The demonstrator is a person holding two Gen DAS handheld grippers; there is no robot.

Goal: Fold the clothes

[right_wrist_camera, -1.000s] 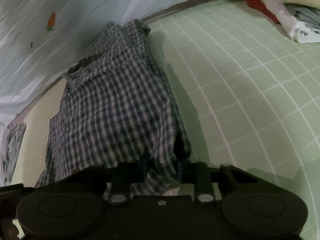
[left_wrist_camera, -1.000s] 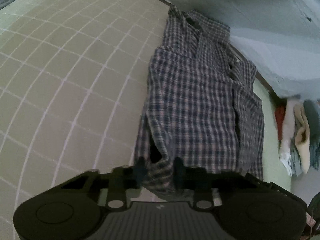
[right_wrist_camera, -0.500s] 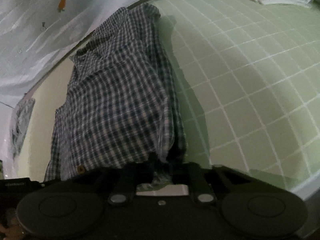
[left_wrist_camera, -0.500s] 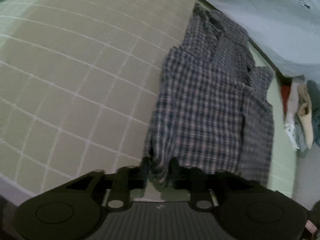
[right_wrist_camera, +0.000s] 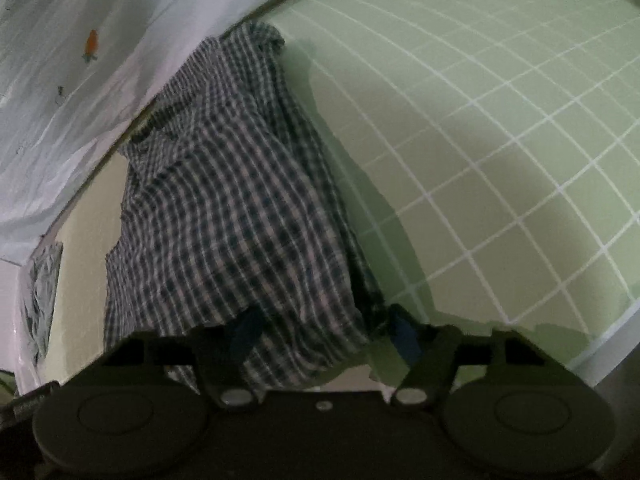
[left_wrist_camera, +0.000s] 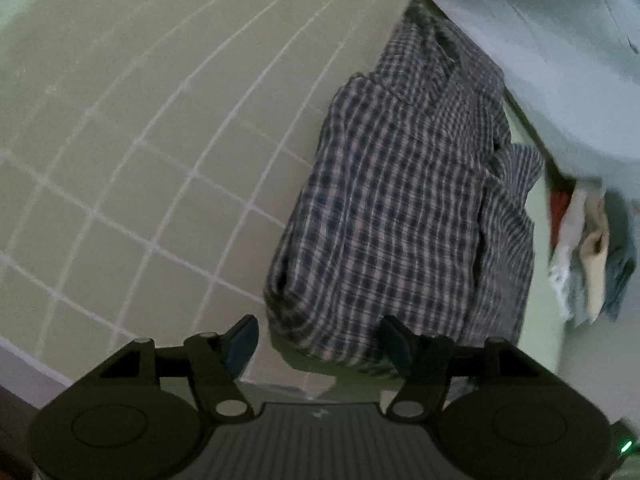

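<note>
A dark plaid button shirt (left_wrist_camera: 404, 208) lies lengthwise on the green gridded mat (left_wrist_camera: 140, 140), collar at the far end, sides folded in. My left gripper (left_wrist_camera: 322, 340) is open, its fingers standing either side of the shirt's near hem without holding it. In the right wrist view the same shirt (right_wrist_camera: 236, 216) fills the left centre. My right gripper (right_wrist_camera: 326, 330) is open too, with the near hem lying loosely between its spread fingers.
A pile of clothes (left_wrist_camera: 588, 252), red, cream and blue, sits at the right of the left wrist view. A white sheet with a carrot print (right_wrist_camera: 64, 80) hangs behind the mat. The mat's near edge (right_wrist_camera: 600, 344) runs close under both grippers.
Both grippers were shut on the shirt's near hem; both have opened and let it go. The hem has dropped onto the mat, and both grippers have drawn back a little.
</note>
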